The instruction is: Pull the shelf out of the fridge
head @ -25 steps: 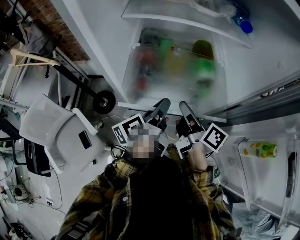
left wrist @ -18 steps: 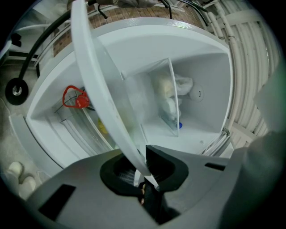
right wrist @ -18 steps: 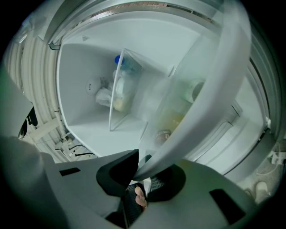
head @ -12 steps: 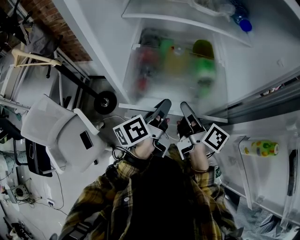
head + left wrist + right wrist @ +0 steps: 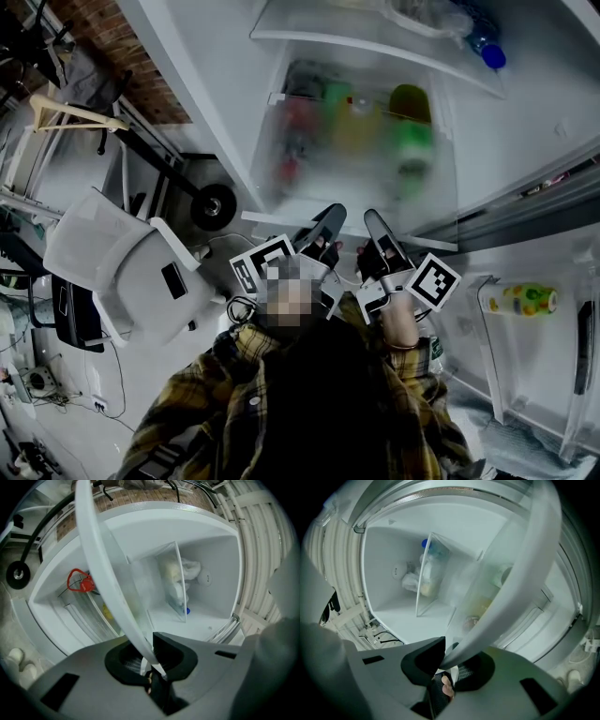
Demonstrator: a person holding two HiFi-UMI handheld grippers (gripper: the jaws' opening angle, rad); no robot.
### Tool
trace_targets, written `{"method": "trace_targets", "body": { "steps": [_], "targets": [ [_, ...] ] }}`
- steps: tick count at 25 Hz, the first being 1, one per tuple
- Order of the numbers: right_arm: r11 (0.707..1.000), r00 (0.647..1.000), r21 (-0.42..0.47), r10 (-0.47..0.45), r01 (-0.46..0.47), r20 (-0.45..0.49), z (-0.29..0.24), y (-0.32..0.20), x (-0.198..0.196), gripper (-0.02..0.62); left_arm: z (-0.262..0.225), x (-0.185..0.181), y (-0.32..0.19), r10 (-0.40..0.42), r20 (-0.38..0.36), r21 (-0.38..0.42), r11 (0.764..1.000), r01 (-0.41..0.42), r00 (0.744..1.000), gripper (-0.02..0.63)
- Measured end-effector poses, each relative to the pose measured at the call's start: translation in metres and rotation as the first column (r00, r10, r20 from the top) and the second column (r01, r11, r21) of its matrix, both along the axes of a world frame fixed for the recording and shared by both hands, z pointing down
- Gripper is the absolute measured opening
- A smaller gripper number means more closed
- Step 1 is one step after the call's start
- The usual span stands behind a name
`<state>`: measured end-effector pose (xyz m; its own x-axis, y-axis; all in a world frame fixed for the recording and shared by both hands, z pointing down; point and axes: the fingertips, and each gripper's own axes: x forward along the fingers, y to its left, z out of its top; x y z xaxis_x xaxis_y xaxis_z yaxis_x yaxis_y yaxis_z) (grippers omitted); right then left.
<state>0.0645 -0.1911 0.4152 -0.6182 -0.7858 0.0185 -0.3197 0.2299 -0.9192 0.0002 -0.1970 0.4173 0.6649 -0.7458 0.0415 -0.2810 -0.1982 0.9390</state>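
plaid shirt [image 5: 225, 403] nearest, then the two marker cubes, left [image 5: 267, 262] and right [image 5: 433, 279], showing only black-and-white square patterns, no words.

the left gripper [image 5: 331, 214] is clenched on the white front rim of the shelf [image 5: 281, 218]. its own view shows the rim [image 5: 103, 559] pinched between the dark pads [image 5: 161, 651]. the right gripper [image 5: 372, 219] grips the same rim just beside it, and in its view the rim [image 5: 520, 573] runs down into the closed jaws [image 5: 447, 657]. the two tongs sit side by side near the middle of the front edge.

the shelf is a frosted glass pane, still seated in the fridge between the side walls. through it show blurred shapes in the compartment beyond: something green [image 5: 408, 141], something red [image 5: 295, 131] and a yellowish patch [image 5: 352, 120]. none is sharp enough to name.

farther in, an upper shelf [image 5: 309, 37] carries a clear bag [image 5: 422, 14] and a bottle with a blue cap [image 5: 489, 54]. on the open door at the right, a yellow bottle [image 5: 520, 300] lies in a door bin [image 5: 489, 352]. its label is too small to read.

out on the floor stand a white chair [image 5: 122, 272] and a black wheel [image 5: 214, 202].

against the frame a second ago, both tongs hold the same spots on the rim, and the whole view has slid a touch lower.
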Motion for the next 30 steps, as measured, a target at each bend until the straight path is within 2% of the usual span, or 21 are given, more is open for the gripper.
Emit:
{"method": "trace_targets", "body": {
  "steps": [26, 30],
  "targets": [
    [1.000, 1.000, -0.007, -0.001, 0.001, -0.006, 0.001, 0.000, 0.002, 0.061, 0.000, 0.001, 0.001, -0.001, 0.001, -0.006, 1.000, 0.001, 1.000, 0.049],
    [1.000, 0.999, -0.010, 0.020, -0.020, -0.026, -0.002, -0.004, 0.011, 0.061, -0.006, 0.008, -0.005, 0.012, 0.002, 0.005, 1.000, -0.012, 1.000, 0.048]
  ]
}}
